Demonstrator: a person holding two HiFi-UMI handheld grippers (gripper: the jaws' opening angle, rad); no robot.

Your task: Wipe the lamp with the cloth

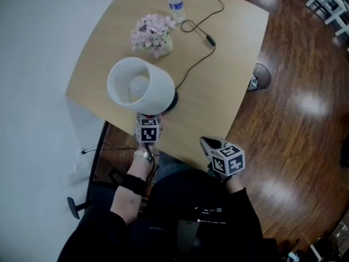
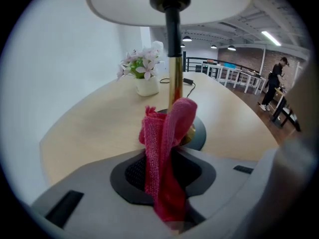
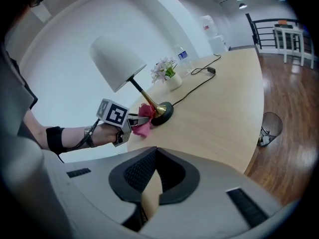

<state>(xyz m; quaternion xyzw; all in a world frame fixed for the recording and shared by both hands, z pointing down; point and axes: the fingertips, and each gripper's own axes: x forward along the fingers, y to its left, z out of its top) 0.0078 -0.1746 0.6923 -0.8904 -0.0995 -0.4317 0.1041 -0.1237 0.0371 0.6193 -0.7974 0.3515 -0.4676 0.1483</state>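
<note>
With the left gripper (image 3: 140,118) clamped on the pink knitted cloth (image 2: 169,128) and the right gripper (image 3: 149,183) slightly apart and empty, rub gently along the white-shaded lamp's brass stem (image 2: 174,81), lest it tip.

Flower pot (image 1: 153,34) near water bottle (image 1: 175,5) on table (image 1: 229,91); bin (image 1: 262,76) on floor (image 1: 305,124)

Pale wooden worktop (image 1: 223,91) carries white-shaded brass-stemmed lamp (image 1: 140,85) near its left edge, potted pink flowers (image 1: 152,34) behind it, clear plastic water bottle (image 1: 175,5) farther back, black cable (image 1: 204,34) right of both, left claw (image 3: 141,118) and pink knitted cloth (image 2: 167,133) at lamp's base.
</note>
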